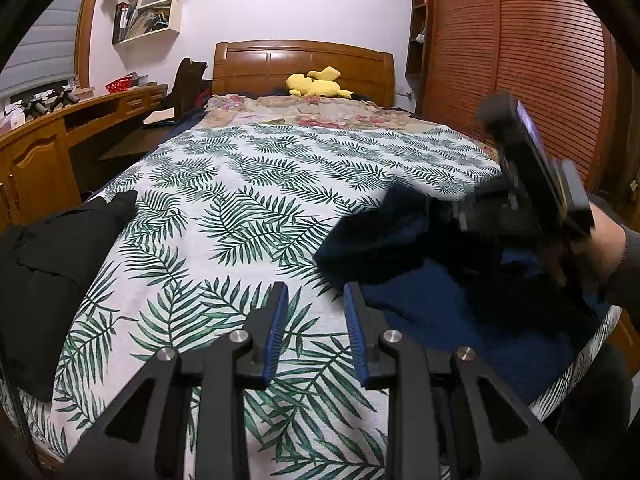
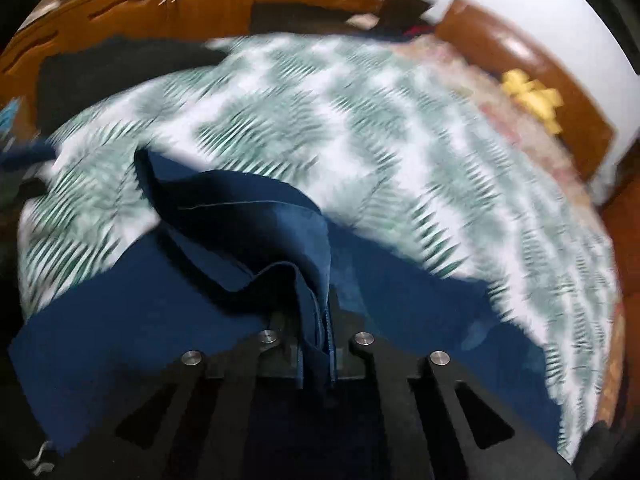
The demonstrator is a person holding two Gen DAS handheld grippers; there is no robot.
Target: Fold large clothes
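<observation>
**Navy garment pinched at the lower right of the bed**

The navy blue garment (image 1: pixel 460 312) lies on the leaf-print bedspread (image 1: pixel 248 184), filling the lower right of the left wrist view. Its flat part runs from the lower right edge of the frame toward the centre, and a raised fold points up and left toward the middle of the bed. In the right wrist view the garment (image 2: pixel 248 224) spreads across the bottom half of the frame, its long axis running roughly left to right, with a lifted flap rising from the bottom centre and tapering toward the upper left.

The right gripper (image 2: pixel 320 344) has its fingers together, clamped on a bunched edge of that flap. A hand (image 1: pixel 604 244) holds it at the right edge of the left wrist view, where it is blurred.

The left gripper (image 1: pixel 316 332) hovers at the bottom centre over bare bedspread, fingers apart with nothing between them, the garment's edge just beside its right finger.

A black garment (image 1: pixel 52 264) lies at the left edge. A yellow plush toy (image 1: pixel 316 82) sits by the wooden headboard (image 1: pixel 304 64).

No readable writing or labels appear.
</observation>
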